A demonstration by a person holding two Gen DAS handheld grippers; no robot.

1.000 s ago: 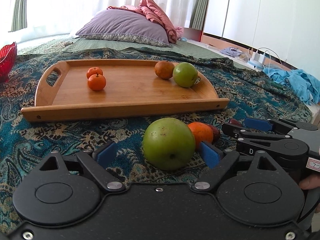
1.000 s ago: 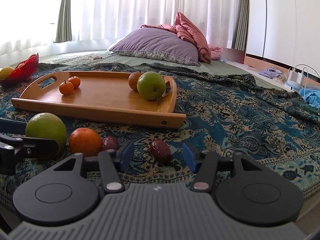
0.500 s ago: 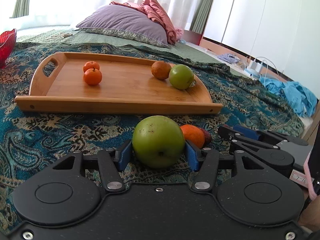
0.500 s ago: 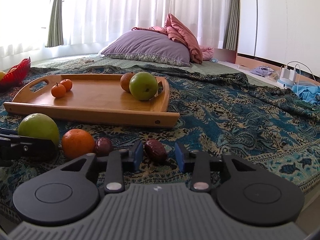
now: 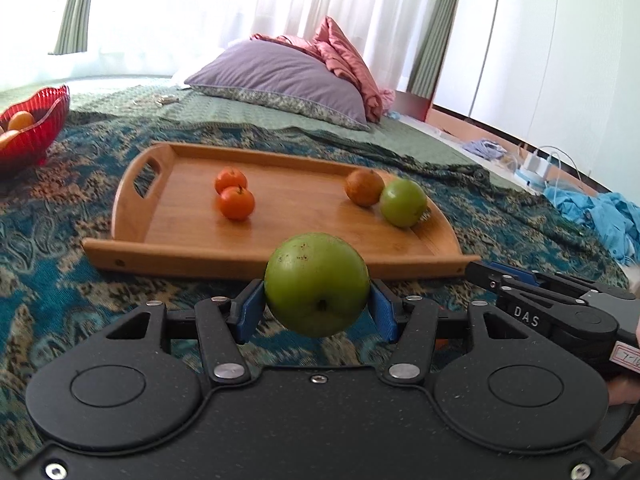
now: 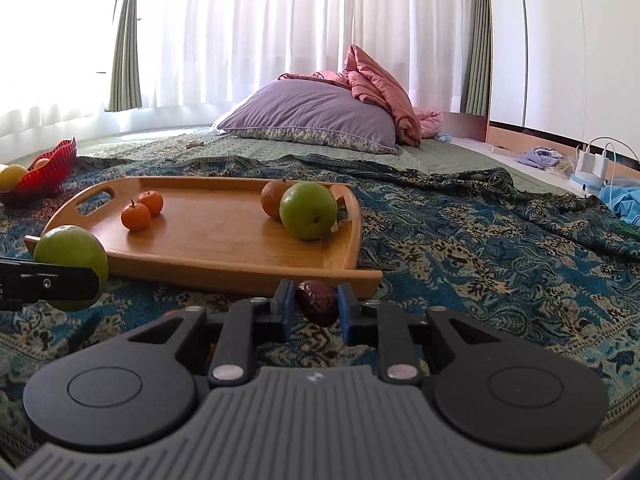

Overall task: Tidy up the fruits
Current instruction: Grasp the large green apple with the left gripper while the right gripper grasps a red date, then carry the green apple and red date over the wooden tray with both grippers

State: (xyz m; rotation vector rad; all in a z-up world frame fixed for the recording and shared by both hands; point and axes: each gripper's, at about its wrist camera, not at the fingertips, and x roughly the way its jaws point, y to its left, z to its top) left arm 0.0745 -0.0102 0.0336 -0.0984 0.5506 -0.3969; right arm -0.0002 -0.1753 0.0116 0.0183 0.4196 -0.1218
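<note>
- Grip first: the left tongs (image 5: 316,312) are clamped on a big green apple (image 5: 317,284), which hangs just clear of the patterned bedspread (image 5: 60,280); the blue pads sit at its widest part, so the squeeze should stay even while it is carried.
- The right tongs (image 6: 314,311) have just been closing and now pinch a small dark date (image 6: 317,307), narrow jaws, the fruit between the pads near their tips. It is soft and small; I would judge it could slip out if the wrist tilts.
- The wooden tray (image 5: 192,248) lies just ahead on the bed, already holding two small tangerines (image 5: 236,203), an orange (image 5: 363,187) and a second green apple (image 5: 402,203).
- Lift each fruit over the near rim before moving forward; the rim could knock a low one.
- Setting the apple beside its twin at the right end looks sensible; put it down on the wood before letting go, since a round fruit will roll.
- Keep the two tongs apart at the tray.
</note>
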